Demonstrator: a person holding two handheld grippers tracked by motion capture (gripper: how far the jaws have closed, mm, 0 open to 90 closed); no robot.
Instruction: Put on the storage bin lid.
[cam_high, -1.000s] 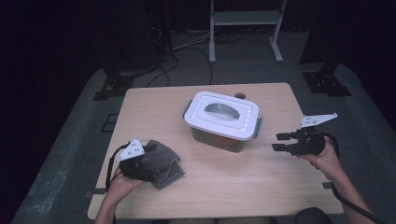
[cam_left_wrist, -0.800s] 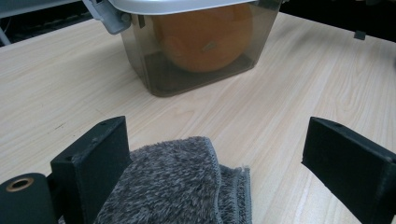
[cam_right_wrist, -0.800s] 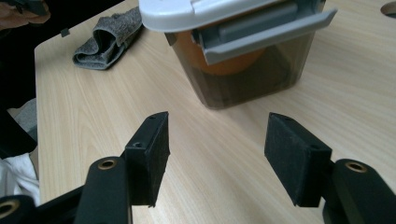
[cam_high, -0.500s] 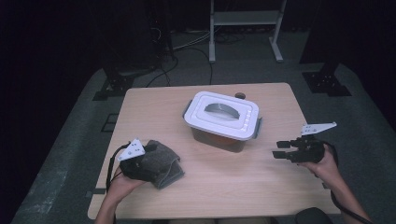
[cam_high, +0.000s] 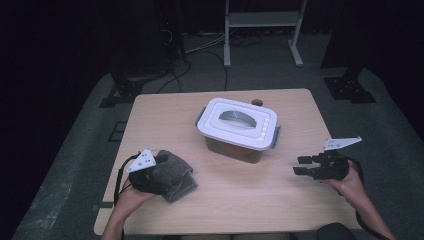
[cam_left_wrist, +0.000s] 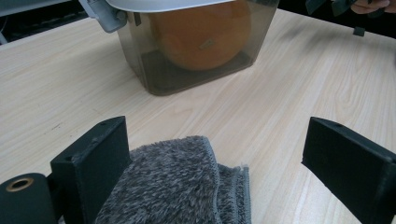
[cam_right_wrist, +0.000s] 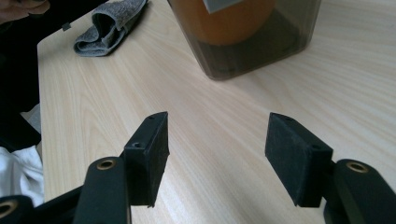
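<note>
A smoky clear box with a white lid (cam_high: 239, 125) stands at the middle of the wooden table (cam_high: 165, 115), with a round orange thing (cam_left_wrist: 201, 35) inside it. A folded grey cloth (cam_high: 177, 175) lies near the front left. My left gripper (cam_high: 161, 164) rests over the cloth. Its jaws stand wide apart (cam_left_wrist: 217, 140) with the cloth's edge (cam_left_wrist: 177, 186) low between them, clear of the right pad. My right gripper (cam_high: 299, 165) hovers low over the table's right side, pointing at the box. It is open (cam_right_wrist: 218, 130) with only bare wood between its pads.
A small dark round spot (cam_high: 257, 103) sits on the table just behind the box. On the dark floor beyond the table stand a metal rack (cam_high: 260, 30) and loose cables (cam_high: 200, 55). The right hand is close to the table's right edge (cam_high: 340, 150).
The right gripper has sunk toward the table and drifted a little nearer the front edge. The left gripper and the cloth have stayed put.
</note>
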